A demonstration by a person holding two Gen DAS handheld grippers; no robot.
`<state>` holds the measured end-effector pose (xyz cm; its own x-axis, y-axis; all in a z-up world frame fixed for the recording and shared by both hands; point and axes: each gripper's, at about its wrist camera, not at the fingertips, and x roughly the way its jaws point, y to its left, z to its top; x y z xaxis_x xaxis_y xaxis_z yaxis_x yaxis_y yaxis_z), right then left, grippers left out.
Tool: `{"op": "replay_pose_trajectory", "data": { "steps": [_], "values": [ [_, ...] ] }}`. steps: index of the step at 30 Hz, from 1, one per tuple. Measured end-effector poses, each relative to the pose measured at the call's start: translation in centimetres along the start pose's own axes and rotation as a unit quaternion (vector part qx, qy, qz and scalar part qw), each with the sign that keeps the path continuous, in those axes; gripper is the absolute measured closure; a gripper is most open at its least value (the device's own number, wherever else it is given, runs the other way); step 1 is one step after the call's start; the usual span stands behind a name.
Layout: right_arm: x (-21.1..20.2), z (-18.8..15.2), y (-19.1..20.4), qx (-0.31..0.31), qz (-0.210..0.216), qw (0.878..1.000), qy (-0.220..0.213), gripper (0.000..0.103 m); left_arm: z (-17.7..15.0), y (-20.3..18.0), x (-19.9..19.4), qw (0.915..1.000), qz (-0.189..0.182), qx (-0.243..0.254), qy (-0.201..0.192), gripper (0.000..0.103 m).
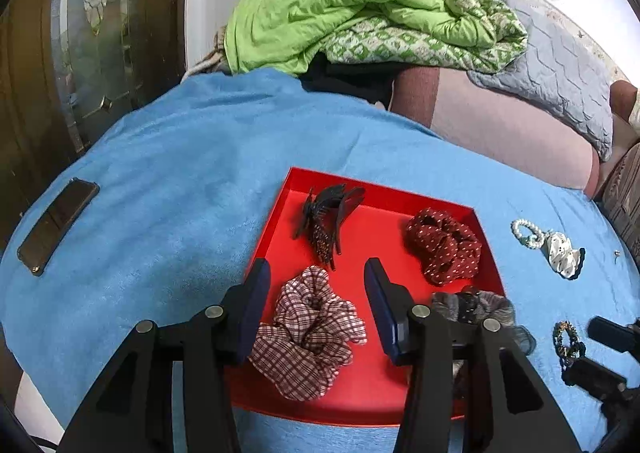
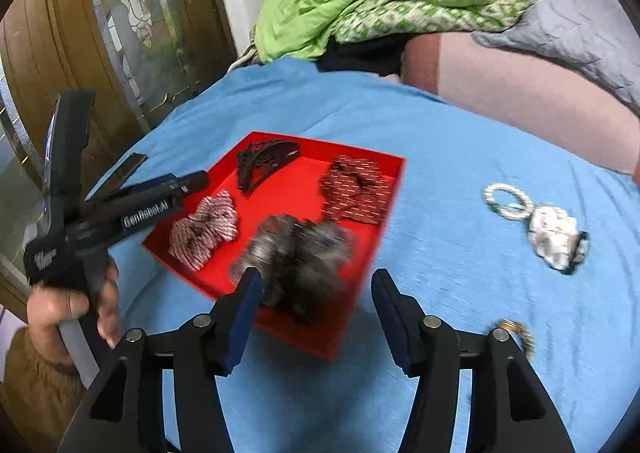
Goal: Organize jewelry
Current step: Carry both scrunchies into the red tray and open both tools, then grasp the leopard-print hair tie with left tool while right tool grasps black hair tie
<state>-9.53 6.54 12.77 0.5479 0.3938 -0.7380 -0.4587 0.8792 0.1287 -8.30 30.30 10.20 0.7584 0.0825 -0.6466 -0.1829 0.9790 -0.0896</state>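
Left tongs (image 1: 316, 307) spread above checked scrunchie (image 1: 308, 333) in red tray (image 1: 384, 221). Right tongs (image 2: 316, 313) spread, nothing pinched, fuzzy grey scrunchie (image 2: 296, 253) just ahead.

The only legible lettering is the white word "GenRobot.AI", printed along the black body of the left gripper (image 2: 188, 181) as the right wrist view shows it. A second white mark sits on the rear end of the same tool, just above the hand (image 2: 60, 313) holding it, but it is too blurred to read.
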Motion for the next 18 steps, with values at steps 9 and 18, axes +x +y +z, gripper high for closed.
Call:
{"op": "replay_pose_trajectory", "data": {
  "steps": [9, 18],
  "values": [
    [-5.7, -5.4, -11.1, 0.06, -0.096, 0.994, 0.0, 0.04, -0.4, -5.7, -4.0, 0.9977, -0.053, 0.04, -0.017, 0.056],
    [-8.0, -9.7, -19.0, 0.151, -0.127, 0.98, 0.0, 0.04, -3.3, -17.0, -4.3, 0.9767, -0.159, 0.133, 0.055, 0.055]
  ]
}}
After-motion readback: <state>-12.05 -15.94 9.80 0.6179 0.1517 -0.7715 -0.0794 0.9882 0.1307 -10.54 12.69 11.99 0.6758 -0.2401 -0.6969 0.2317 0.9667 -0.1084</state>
